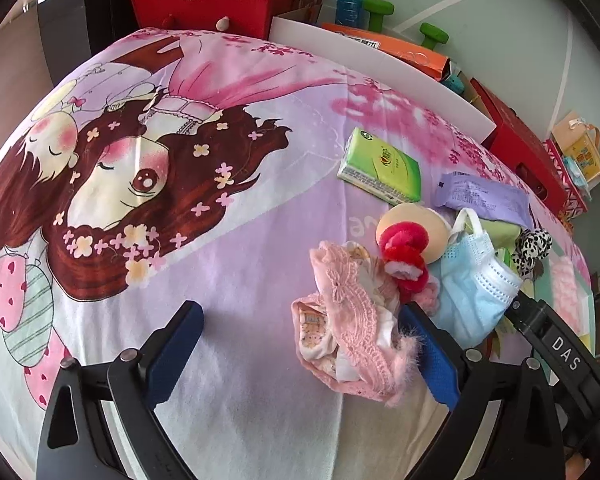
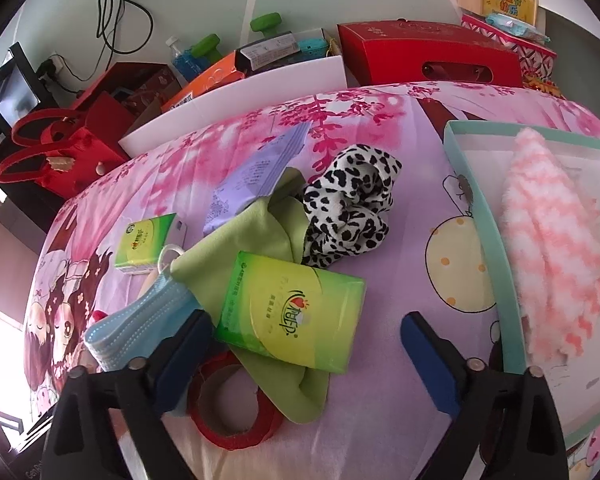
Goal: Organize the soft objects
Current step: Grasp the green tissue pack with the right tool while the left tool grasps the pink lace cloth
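The left gripper (image 1: pixel 303 344) has its jaws wide open, nothing held. The pink lace garment (image 1: pixel 349 320) lies crumpled on the cartoon-print bedsheet (image 1: pixel 228 248), touching the inner face of the right-hand finger; the left finger is well apart from it. Adjacent items: red scrunchie (image 1: pixel 403 254), blue face mask (image 1: pixel 465 284), green tissue pack (image 1: pixel 381 170), purple packet (image 1: pixel 483 196).

The right gripper (image 2: pixel 303 356) also has its jaws wide open, nothing gripped. A second green tissue pack (image 2: pixel 296 316) sits between the fingers, on top of a green cloth (image 2: pixel 256 236); the pads are not pressing it. Obstructions near the left finger: the mask and a red tape roll (image 2: pixel 232 412). The leopard-print scrunchie (image 2: pixel 347 200) lies beyond the pack. To the right, a teal-rimmed box (image 2: pixel 483 216) contains a pink-and-white fluffy cloth (image 2: pixel 551 240). Misc. boxes and red bags lie beyond the bed edge.
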`<action>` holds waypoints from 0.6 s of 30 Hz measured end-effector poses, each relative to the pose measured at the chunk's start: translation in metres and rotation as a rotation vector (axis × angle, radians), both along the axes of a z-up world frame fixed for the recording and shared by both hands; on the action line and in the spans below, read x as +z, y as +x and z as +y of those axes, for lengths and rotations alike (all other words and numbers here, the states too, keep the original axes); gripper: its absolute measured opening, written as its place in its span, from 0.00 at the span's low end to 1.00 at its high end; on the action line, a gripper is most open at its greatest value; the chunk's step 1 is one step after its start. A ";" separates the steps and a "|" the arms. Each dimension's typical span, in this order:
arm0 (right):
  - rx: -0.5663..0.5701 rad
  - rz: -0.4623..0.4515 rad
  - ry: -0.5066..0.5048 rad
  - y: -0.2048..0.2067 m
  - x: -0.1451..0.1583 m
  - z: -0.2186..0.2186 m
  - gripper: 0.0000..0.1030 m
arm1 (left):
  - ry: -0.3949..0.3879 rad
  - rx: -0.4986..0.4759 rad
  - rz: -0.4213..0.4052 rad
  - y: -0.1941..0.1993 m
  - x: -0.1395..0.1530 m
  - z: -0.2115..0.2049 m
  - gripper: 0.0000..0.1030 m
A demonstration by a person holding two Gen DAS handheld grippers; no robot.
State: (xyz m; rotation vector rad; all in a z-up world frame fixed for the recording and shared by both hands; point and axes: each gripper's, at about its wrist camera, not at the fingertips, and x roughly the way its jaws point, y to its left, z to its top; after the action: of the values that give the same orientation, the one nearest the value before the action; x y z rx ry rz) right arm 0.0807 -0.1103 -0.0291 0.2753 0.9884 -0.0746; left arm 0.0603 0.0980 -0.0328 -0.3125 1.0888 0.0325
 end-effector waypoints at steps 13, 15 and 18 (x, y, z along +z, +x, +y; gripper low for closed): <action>0.015 -0.003 0.044 -0.001 0.000 -0.003 0.70 | -0.026 -0.090 -0.008 0.002 -0.001 -0.015 0.26; 0.013 -0.002 0.046 -0.002 0.000 -0.004 0.70 | -0.030 -0.095 -0.008 0.002 -0.001 -0.016 0.21; 0.012 -0.001 0.047 -0.003 0.000 -0.005 0.70 | -0.038 -0.097 -0.010 0.001 -0.002 -0.016 0.18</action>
State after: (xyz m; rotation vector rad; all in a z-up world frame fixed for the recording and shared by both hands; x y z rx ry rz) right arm 0.0780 -0.1155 -0.0295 0.3126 0.9920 -0.0399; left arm 0.0616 0.0820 -0.0348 -0.2937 1.0941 -0.0762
